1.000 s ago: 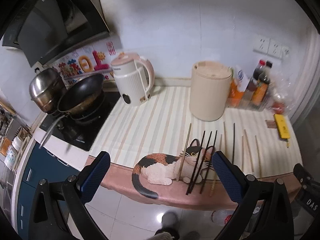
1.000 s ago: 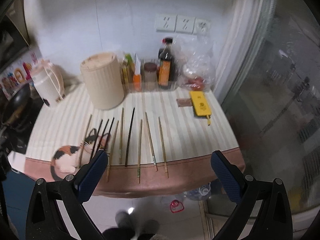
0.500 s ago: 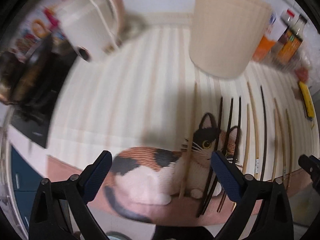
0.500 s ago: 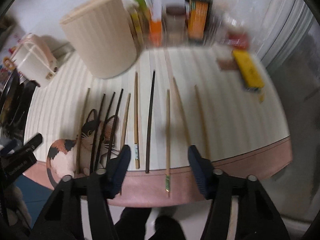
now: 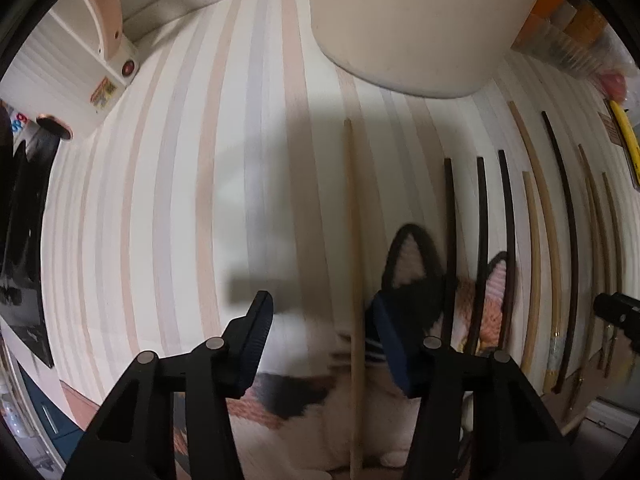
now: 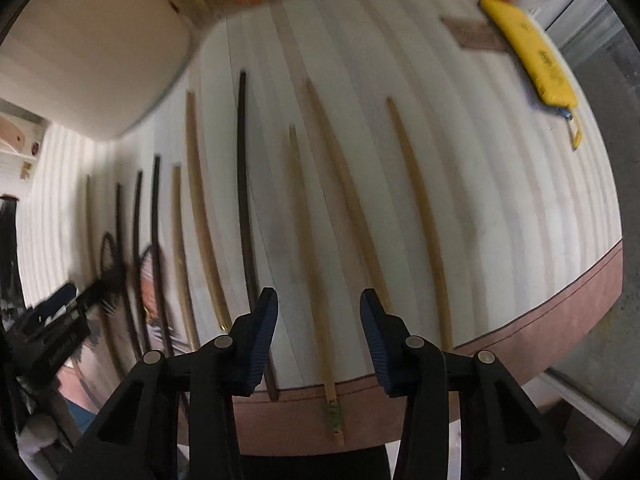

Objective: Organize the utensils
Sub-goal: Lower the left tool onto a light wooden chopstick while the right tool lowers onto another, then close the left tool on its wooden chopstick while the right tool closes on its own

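Several chopsticks lie side by side on a striped mat, some light wood, some dark. In the left wrist view my left gripper is open low over the mat, its jaws on either side of the leftmost light wooden chopstick. Three dark chopsticks lie just right of it. In the right wrist view my right gripper is open with a light wooden chopstick between its jaws. A dark chopstick lies to its left and two more light ones to its right.
A cream cylindrical container stands at the back of the mat, a white and pink kettle to its left. A yellow case lies at the right. A cat picture is printed near the mat's front edge.
Both grippers have come down close to the mat and narrowed their jaws, each now straddling a light wooden chopstick. The chopsticks have not moved.
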The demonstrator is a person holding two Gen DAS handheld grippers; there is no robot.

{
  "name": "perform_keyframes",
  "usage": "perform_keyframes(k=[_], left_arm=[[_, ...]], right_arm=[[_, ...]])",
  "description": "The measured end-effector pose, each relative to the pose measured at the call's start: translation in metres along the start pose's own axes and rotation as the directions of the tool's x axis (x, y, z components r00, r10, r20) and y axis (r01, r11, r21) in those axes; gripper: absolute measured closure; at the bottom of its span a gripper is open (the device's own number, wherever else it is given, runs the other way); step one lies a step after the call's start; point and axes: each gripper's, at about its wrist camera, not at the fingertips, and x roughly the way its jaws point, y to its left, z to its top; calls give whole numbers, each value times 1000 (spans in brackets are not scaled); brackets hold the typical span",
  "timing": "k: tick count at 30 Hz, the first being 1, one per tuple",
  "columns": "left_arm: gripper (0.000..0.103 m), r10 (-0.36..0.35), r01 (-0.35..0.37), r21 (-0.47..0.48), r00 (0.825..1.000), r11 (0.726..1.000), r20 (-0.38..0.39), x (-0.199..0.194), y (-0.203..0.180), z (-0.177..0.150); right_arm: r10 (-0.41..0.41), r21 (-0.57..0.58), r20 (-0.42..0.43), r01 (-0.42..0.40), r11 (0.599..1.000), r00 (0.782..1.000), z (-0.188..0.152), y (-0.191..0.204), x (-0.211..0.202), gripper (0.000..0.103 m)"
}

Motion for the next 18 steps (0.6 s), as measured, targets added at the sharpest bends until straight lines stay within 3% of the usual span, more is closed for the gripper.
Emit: perform_keyframes(k=[1, 3, 5, 10, 18], left_arm=[[63, -9, 9, 1, 1000, 1000, 2, -1, 0, -1], [84, -34, 34, -6, 999, 999, 4, -3, 1, -1], [96, -20, 20, -23, 1000, 1000, -3, -3, 5, 0], [98, -49, 46, -94, 998, 995, -31, -7, 28, -1], [96, -74, 68, -97, 995, 993, -64, -15, 57, 4]], right_arm=[[-7, -1, -6, 7, 1000, 1000, 0, 1, 3, 59], [-25, 1, -13, 25, 1000, 1000, 1, 3, 12, 60], [-46, 3, -4, 46, 999, 999, 2, 7, 18, 65], [-85, -26, 16, 85, 996, 996, 2, 23, 22, 95], [-101, -71, -50, 98, 993, 994, -13, 45, 24, 96]])
